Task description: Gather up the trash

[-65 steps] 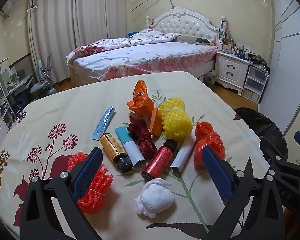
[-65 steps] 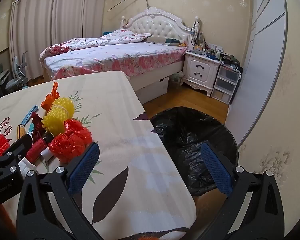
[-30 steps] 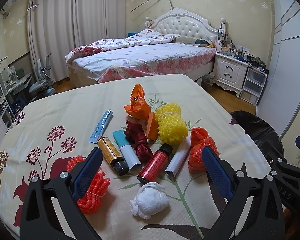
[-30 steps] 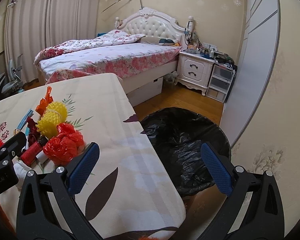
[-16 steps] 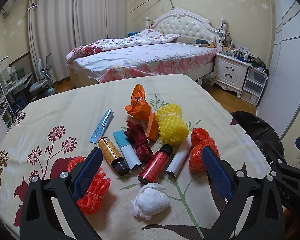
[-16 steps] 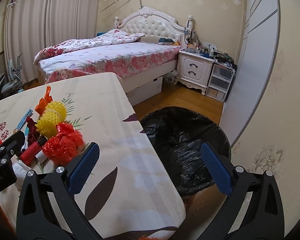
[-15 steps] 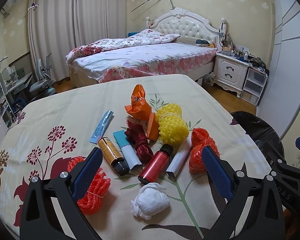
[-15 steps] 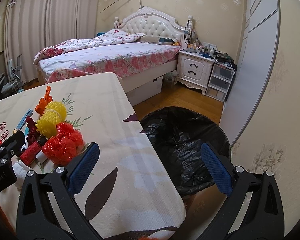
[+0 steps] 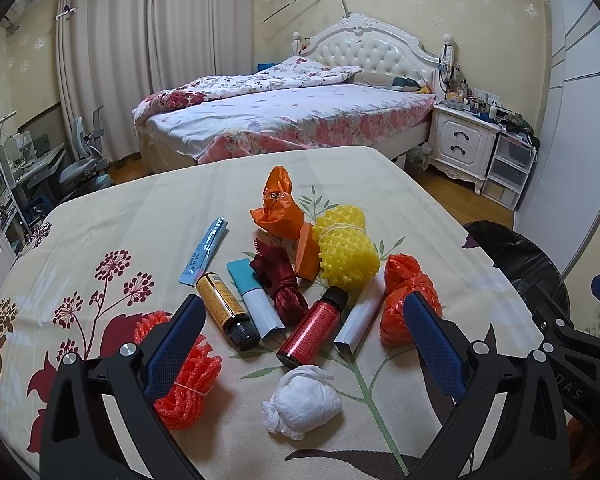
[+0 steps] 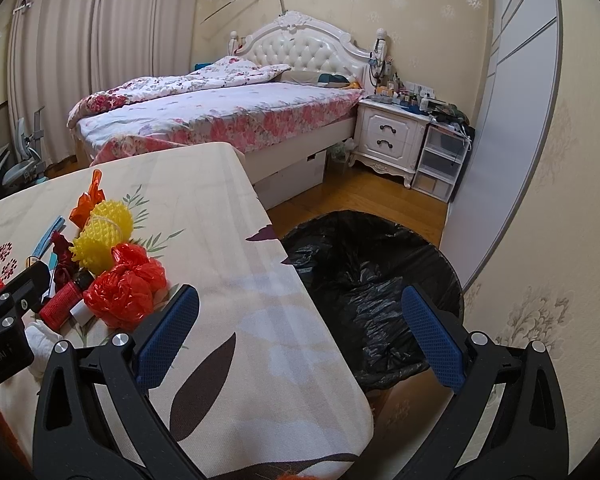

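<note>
On the floral tabletop point(image 9: 148, 220) the trash sits untouched, exactly as a moment ago; both grippers, left point(image 9: 300, 340) and right point(image 10: 300, 336), hover released, bin point(image 10: 372, 280) waiting right.

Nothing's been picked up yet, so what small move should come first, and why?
Probably lower the open left gripper onto the white wad: it lies nearest, between the fingers, apart from the pile. The bin waits beside the table.

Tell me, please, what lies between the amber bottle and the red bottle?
In the left wrist view, a teal-and-white tube and a dark red knotted bag lie between the amber bottle and red bottle.
</note>
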Demonstrator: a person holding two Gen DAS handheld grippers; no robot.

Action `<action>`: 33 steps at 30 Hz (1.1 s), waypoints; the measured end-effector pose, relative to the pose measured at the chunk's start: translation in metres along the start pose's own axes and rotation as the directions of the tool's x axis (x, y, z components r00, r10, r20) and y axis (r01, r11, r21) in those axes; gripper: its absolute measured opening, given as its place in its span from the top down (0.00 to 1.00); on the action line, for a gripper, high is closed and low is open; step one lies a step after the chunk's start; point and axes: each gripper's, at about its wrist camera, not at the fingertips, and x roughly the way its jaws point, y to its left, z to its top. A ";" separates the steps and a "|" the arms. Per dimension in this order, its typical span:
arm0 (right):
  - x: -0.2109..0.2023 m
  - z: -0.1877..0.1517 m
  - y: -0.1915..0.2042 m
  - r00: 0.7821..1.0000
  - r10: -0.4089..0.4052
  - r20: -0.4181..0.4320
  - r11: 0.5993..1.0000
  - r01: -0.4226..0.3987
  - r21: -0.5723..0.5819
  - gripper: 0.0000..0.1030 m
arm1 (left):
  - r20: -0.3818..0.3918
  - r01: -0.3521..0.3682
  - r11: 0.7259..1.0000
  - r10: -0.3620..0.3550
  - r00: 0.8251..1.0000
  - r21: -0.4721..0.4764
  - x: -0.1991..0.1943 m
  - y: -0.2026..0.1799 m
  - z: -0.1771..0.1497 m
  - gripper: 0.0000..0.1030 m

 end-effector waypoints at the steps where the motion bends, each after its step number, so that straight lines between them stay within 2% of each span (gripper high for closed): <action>1: 0.001 0.000 0.001 1.000 -0.001 0.001 1.000 0.001 0.000 0.04 | 0.000 0.000 1.000 0.000 1.000 0.000 0.000 0.000 0.000 0.06; 25: 0.003 -0.001 0.001 1.000 0.000 -0.003 1.000 0.000 0.000 0.04 | -0.001 0.001 1.000 -0.001 1.000 0.001 0.000 0.000 0.000 0.06; 33: 0.007 -0.012 0.005 1.000 0.009 -0.016 1.000 -0.010 -0.003 0.04 | -0.002 0.006 1.000 -0.006 1.000 0.007 -0.001 0.000 0.000 0.06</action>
